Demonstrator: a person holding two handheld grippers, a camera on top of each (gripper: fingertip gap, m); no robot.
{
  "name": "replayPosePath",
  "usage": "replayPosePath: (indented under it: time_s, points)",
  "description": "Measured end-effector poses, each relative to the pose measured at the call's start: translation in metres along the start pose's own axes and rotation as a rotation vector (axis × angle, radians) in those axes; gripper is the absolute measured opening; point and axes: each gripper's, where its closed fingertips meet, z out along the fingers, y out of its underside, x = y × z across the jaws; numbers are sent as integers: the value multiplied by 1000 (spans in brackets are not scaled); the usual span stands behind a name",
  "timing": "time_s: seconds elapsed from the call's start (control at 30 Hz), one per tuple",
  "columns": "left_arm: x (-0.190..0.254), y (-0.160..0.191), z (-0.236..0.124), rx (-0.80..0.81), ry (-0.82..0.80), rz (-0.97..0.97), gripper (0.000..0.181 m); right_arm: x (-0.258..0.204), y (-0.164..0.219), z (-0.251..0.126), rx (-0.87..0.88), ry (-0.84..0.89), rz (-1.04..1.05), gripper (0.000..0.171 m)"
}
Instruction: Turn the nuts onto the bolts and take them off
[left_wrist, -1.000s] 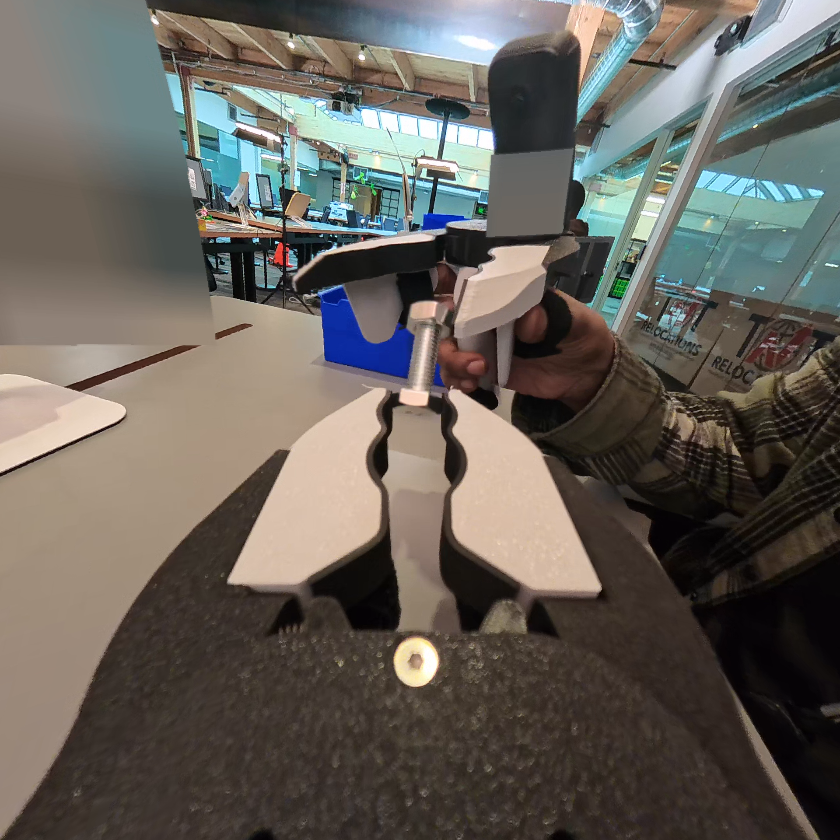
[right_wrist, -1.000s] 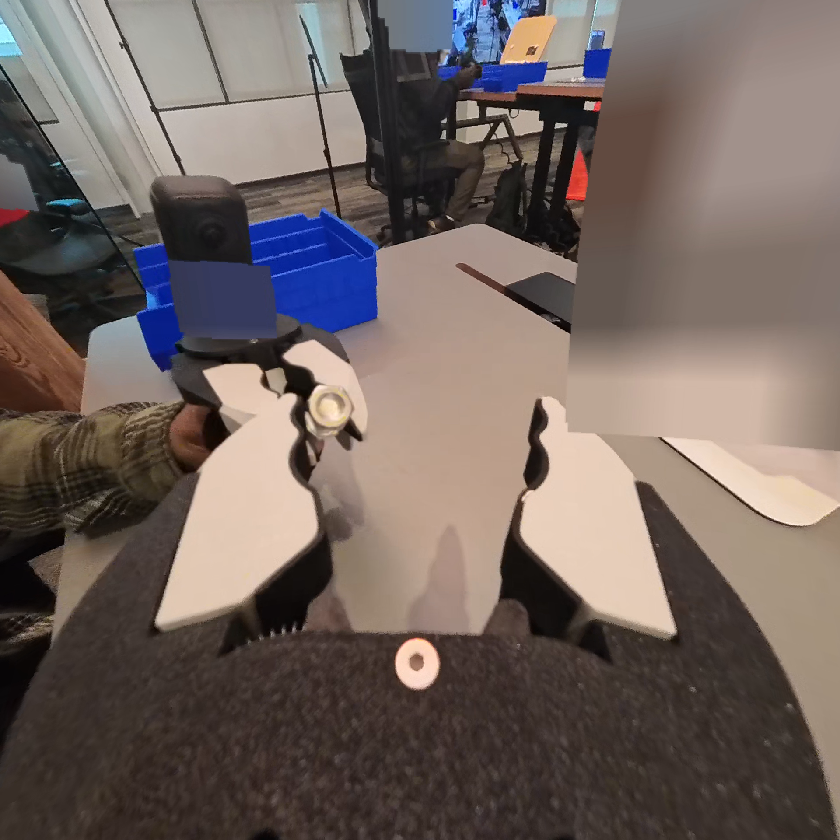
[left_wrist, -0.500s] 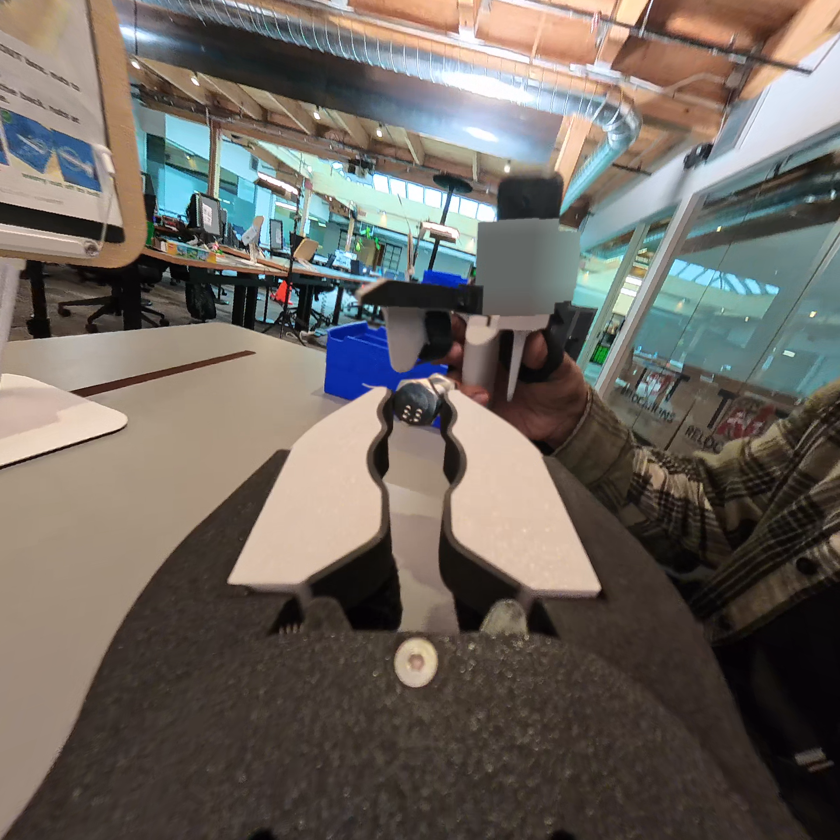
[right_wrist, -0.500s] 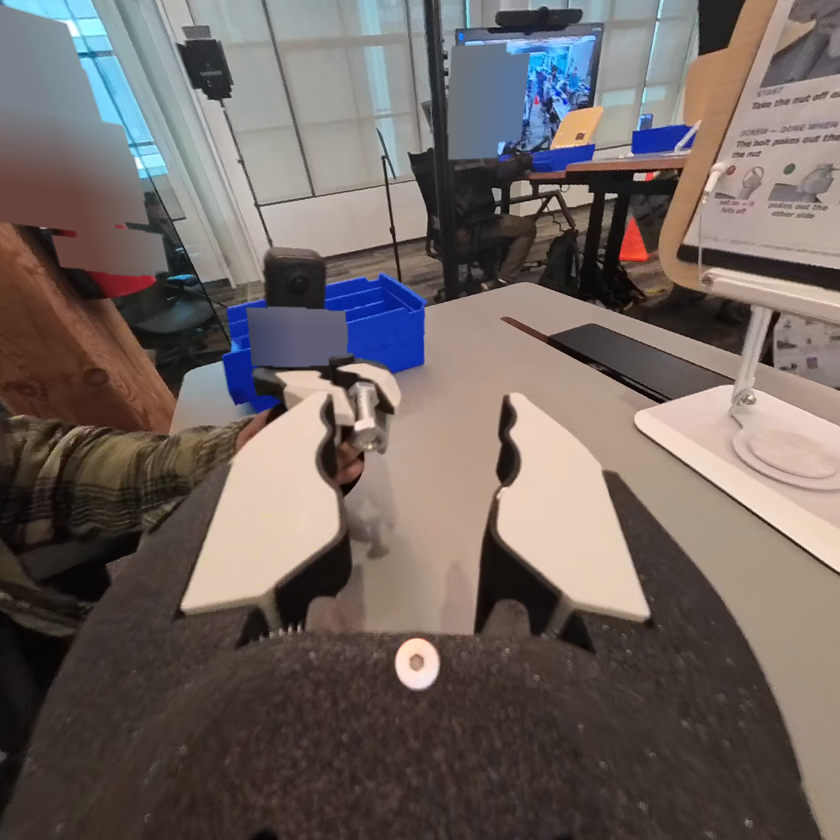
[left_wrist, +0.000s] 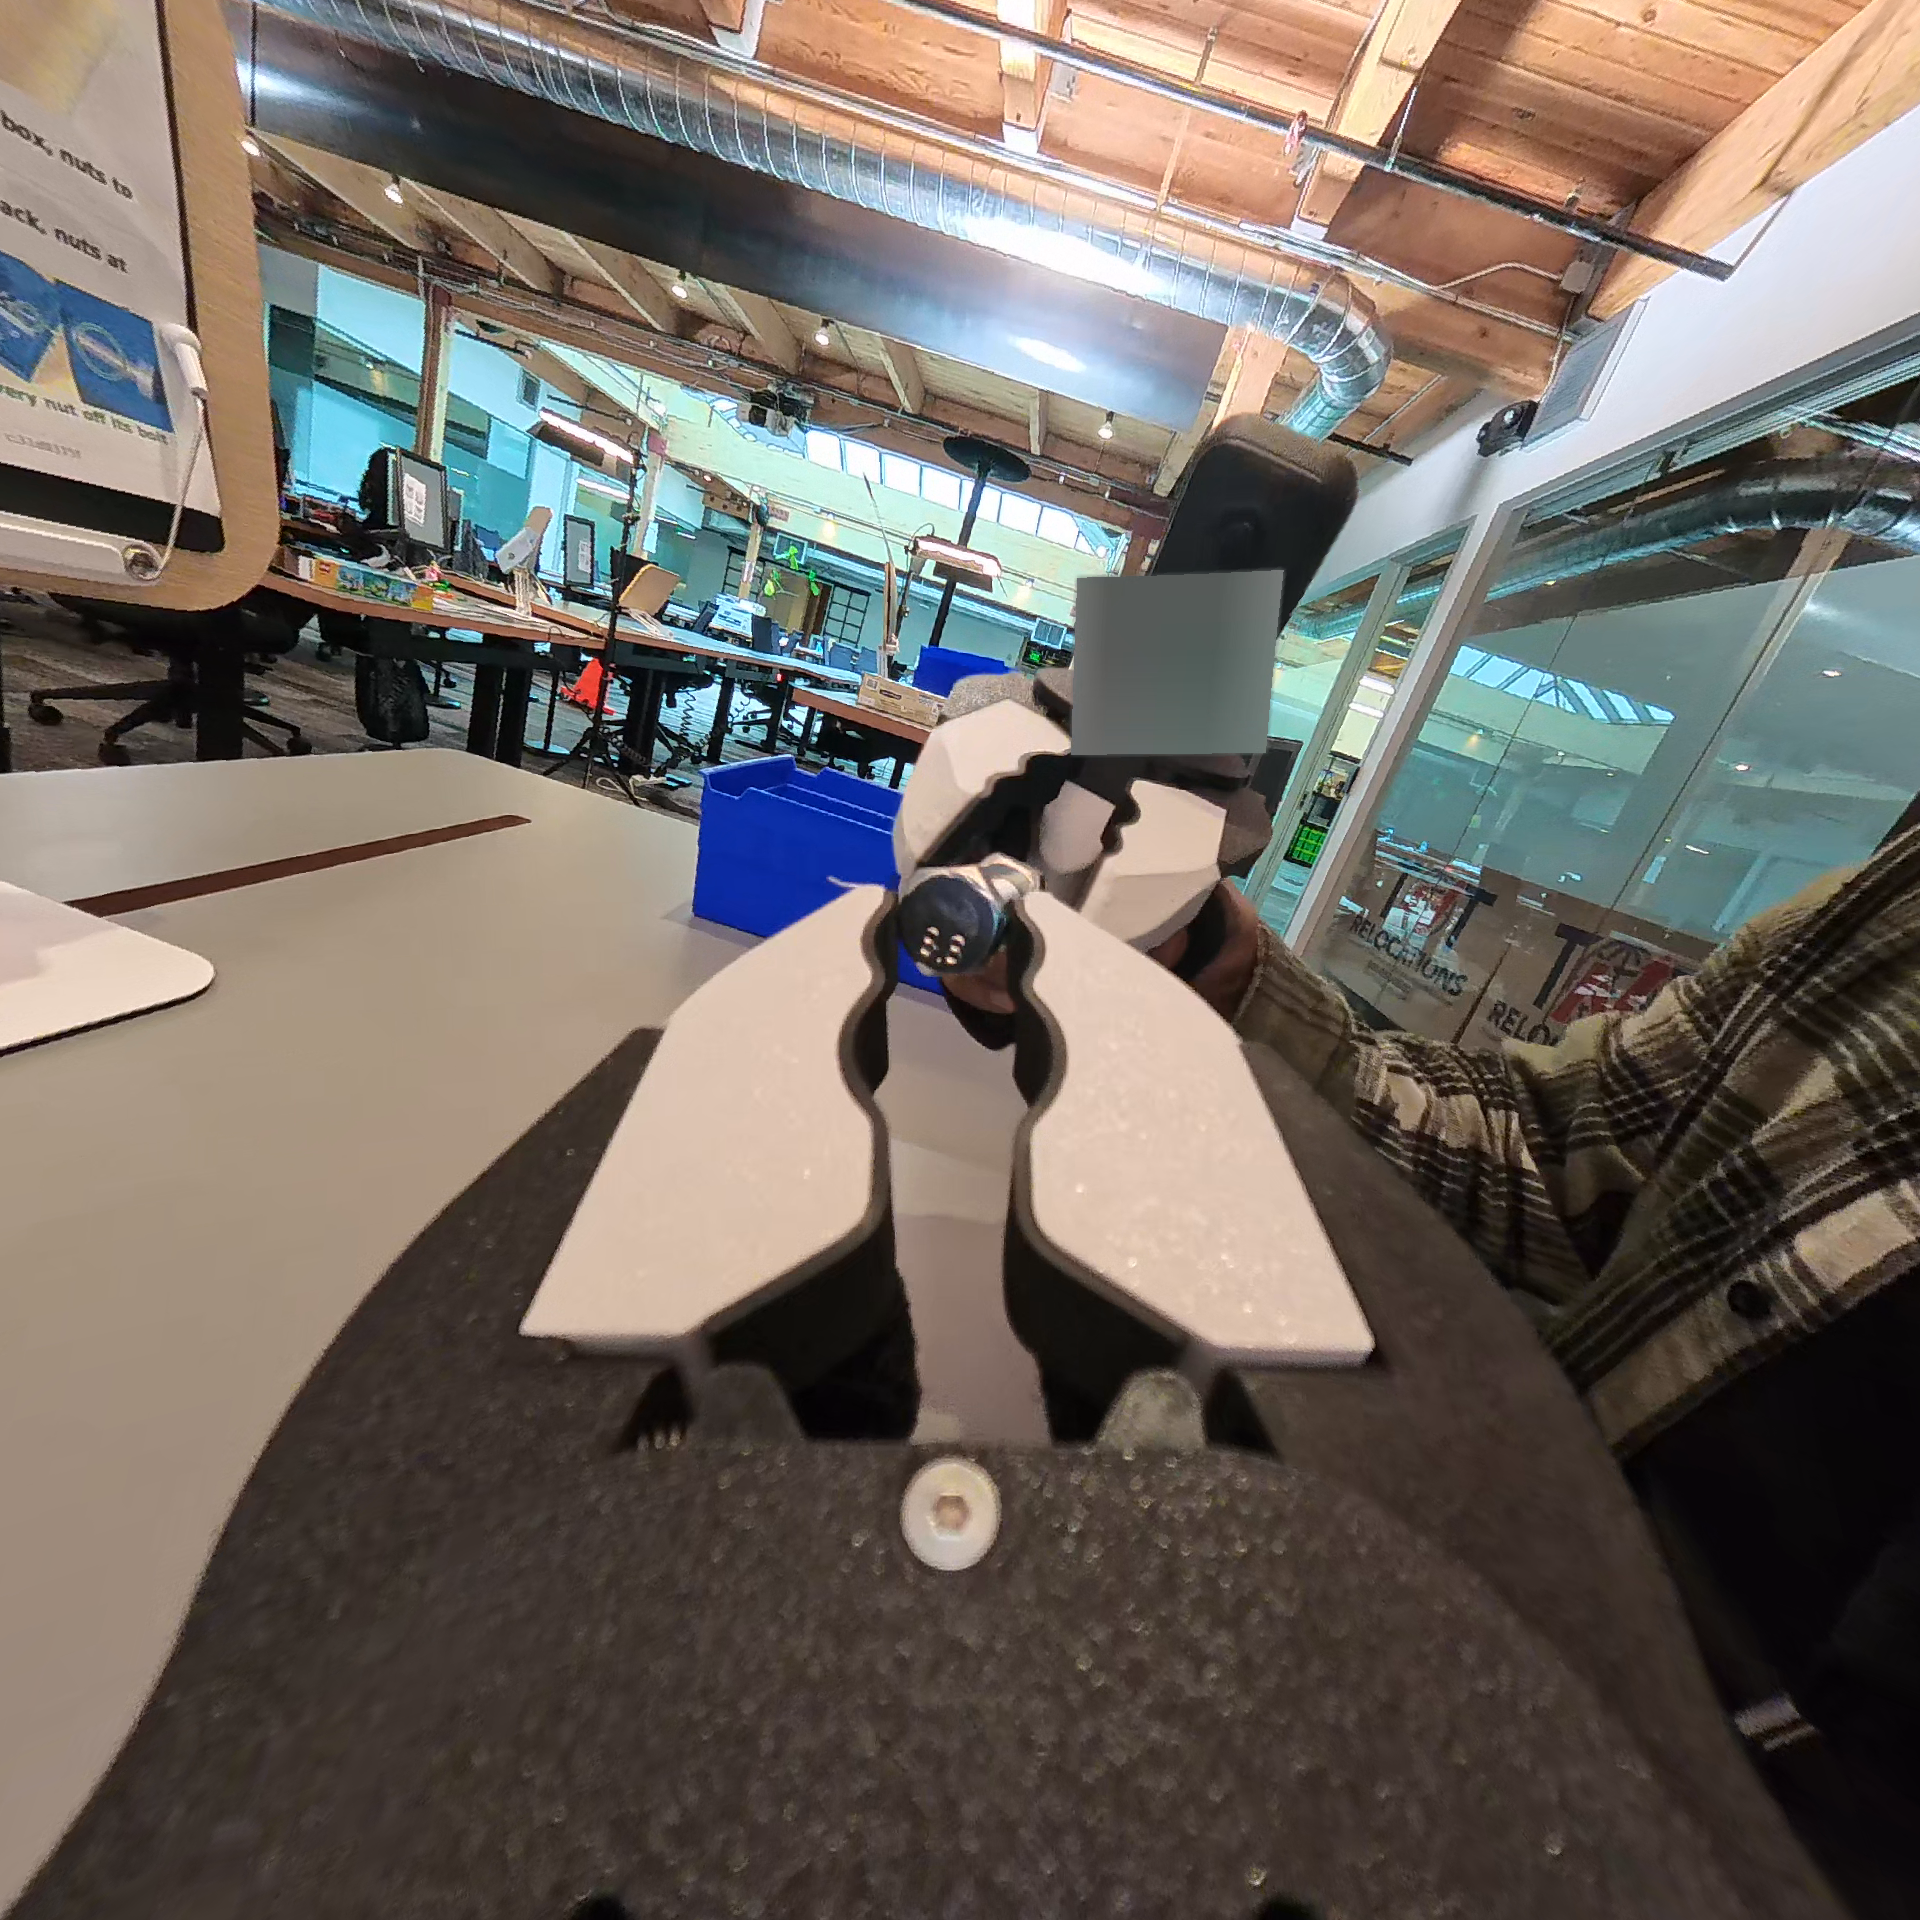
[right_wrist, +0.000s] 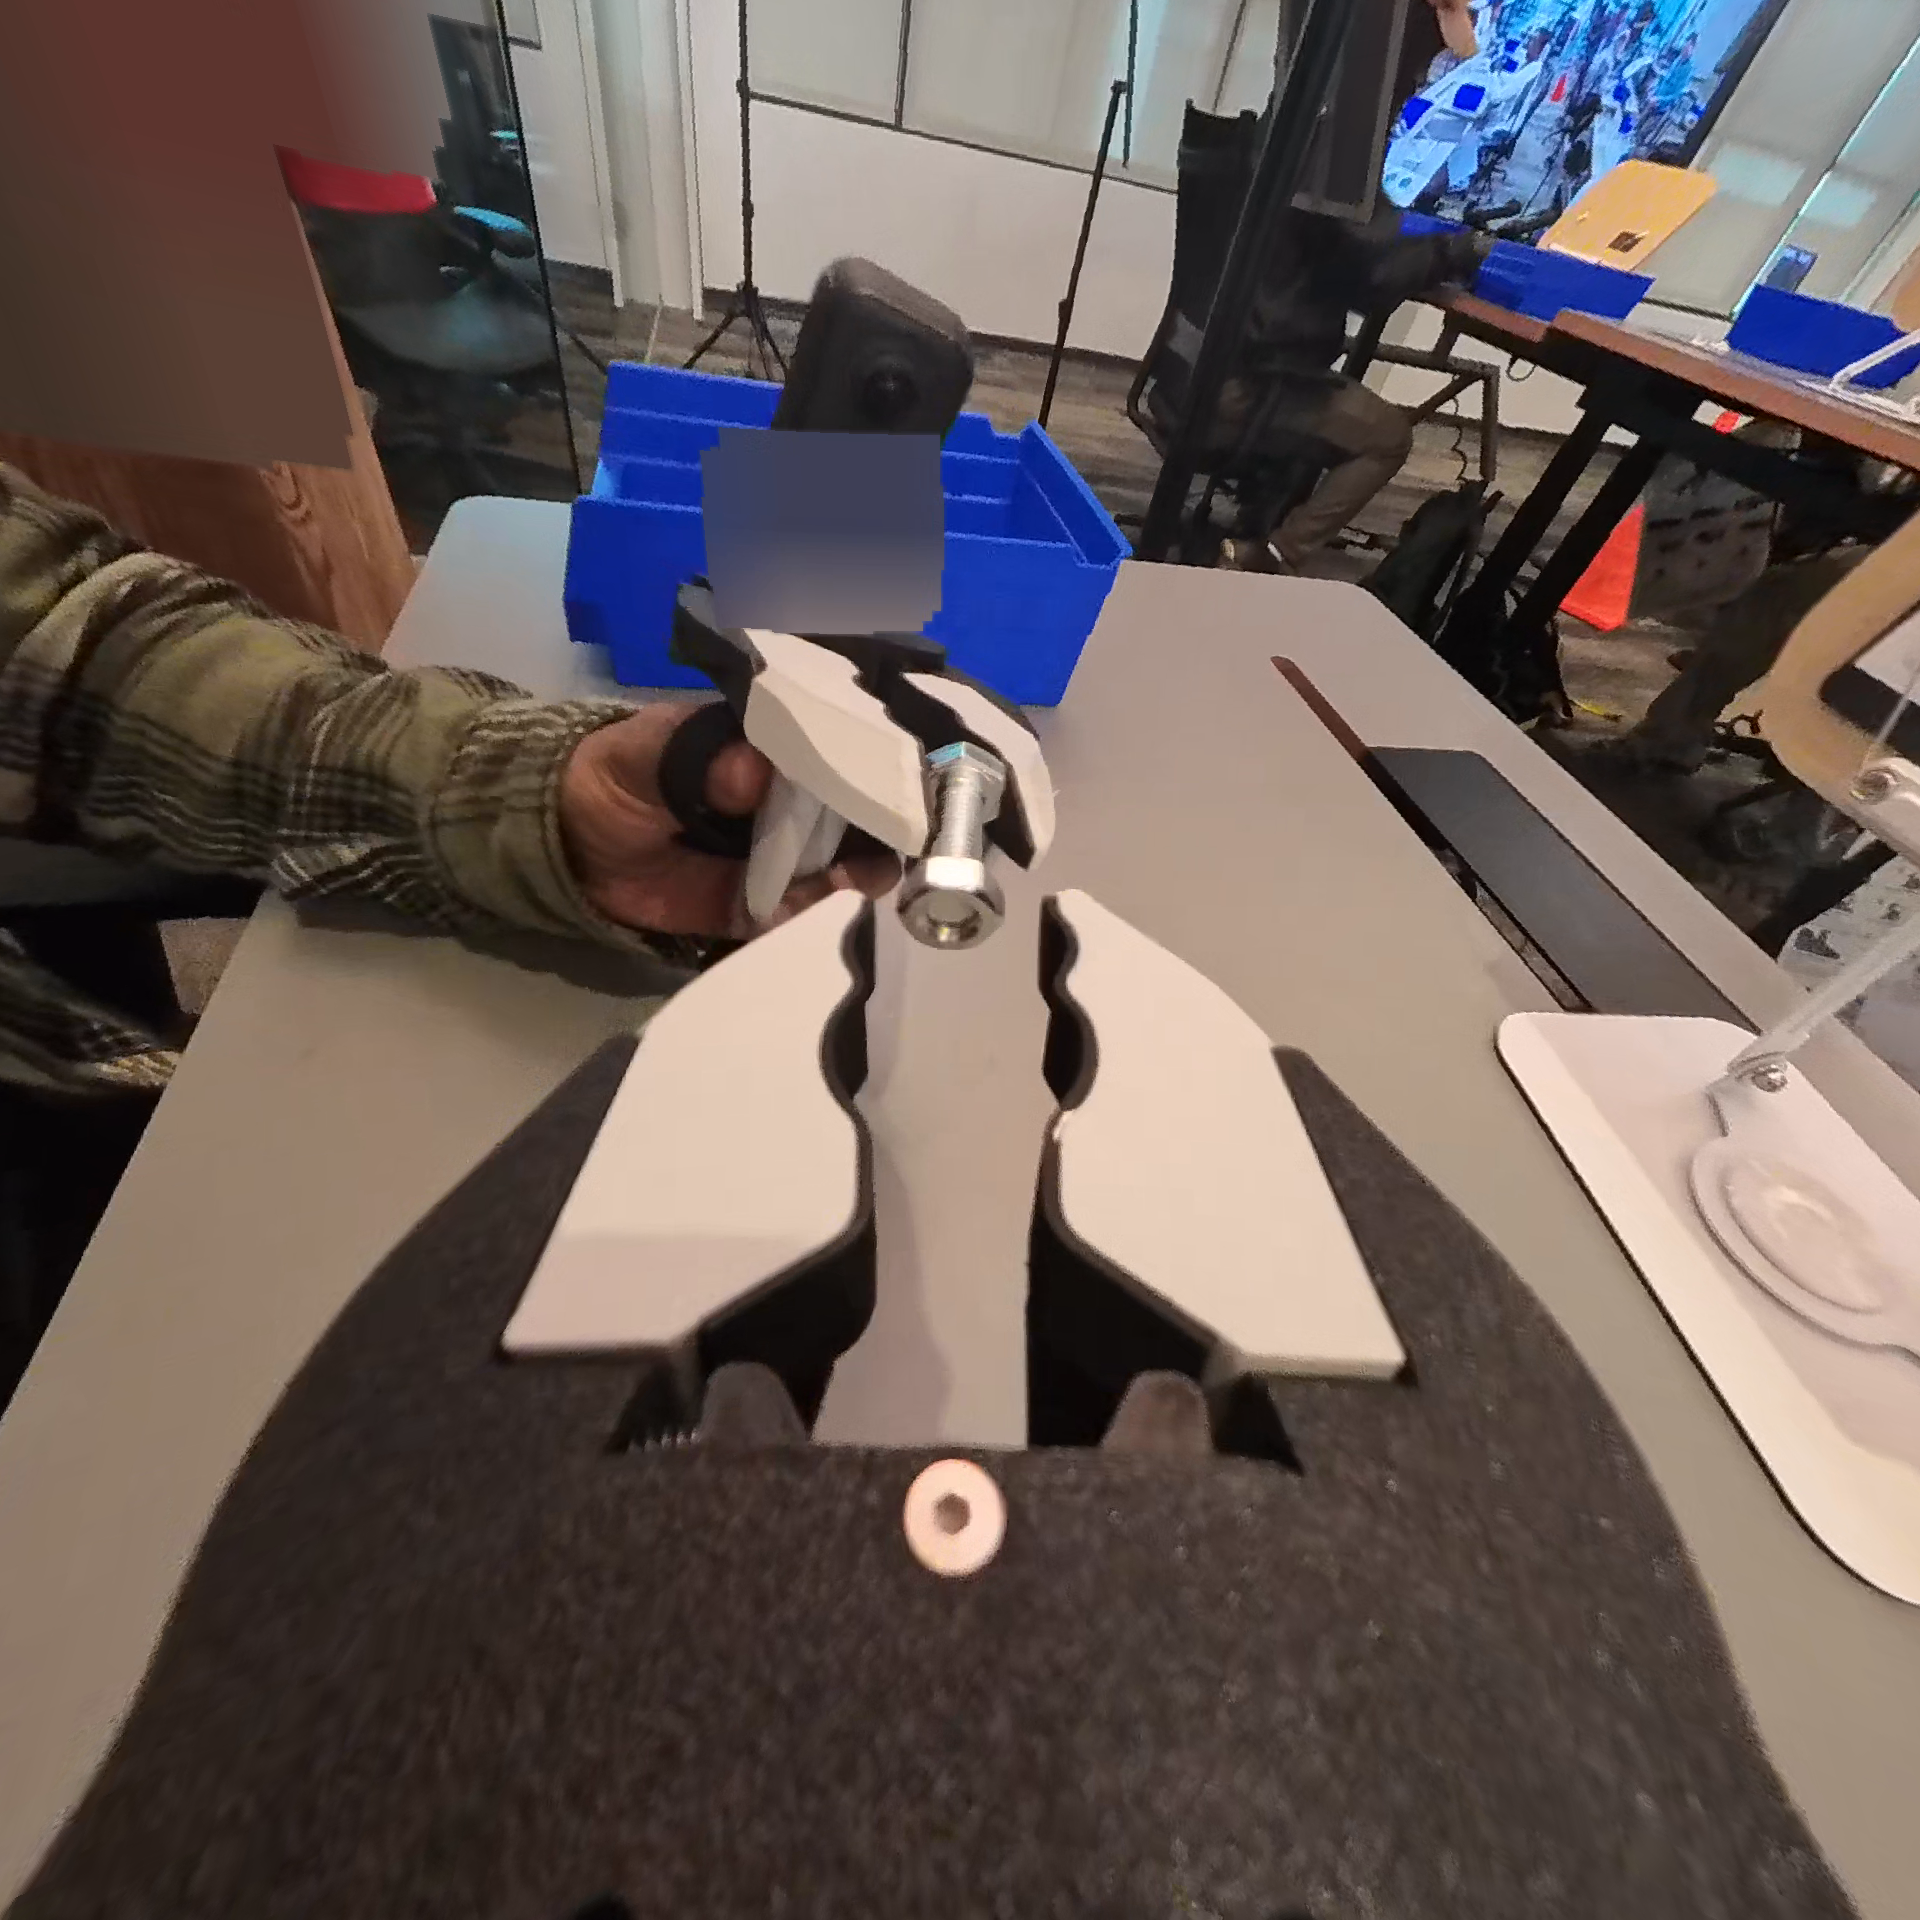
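Bolt (right_wrist: 954, 821) and nut (right_wrist: 950, 912) are held up over the table (right_wrist: 1195, 748). The bolt head is pinched in the left gripper (left_wrist: 954, 940). The nut sits at the far tip, just ahead of the right gripper (right_wrist: 951, 940), whose fingers are spread. The nut should be squeezed gently and turned straight. The bolt's long side points from the left gripper toward the right one.

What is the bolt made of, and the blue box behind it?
The bolt looks like bare metal: silvery, shiny, with ridged thread and a bright nut at its tip. The left claw grips it. The blue box seems to be moulded plastic: one even colour, smooth walls, dull sheen.
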Motion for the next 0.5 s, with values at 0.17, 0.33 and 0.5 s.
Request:
replayPosePath:
  time_s: [0.17, 0.33, 0.5]
  points:
    - [3, -1, 1, 2, 21, -12, 19, -4, 1, 0, -74, -57, -90, 19]
    - [4, 2, 3, -18, 38, -24, 20, -2, 0, -4, -169, -99, -146, 18]
    - [2, 10, 6, -66, 30, -21, 20, -1, 6, -8, -257, -155, -147, 18]
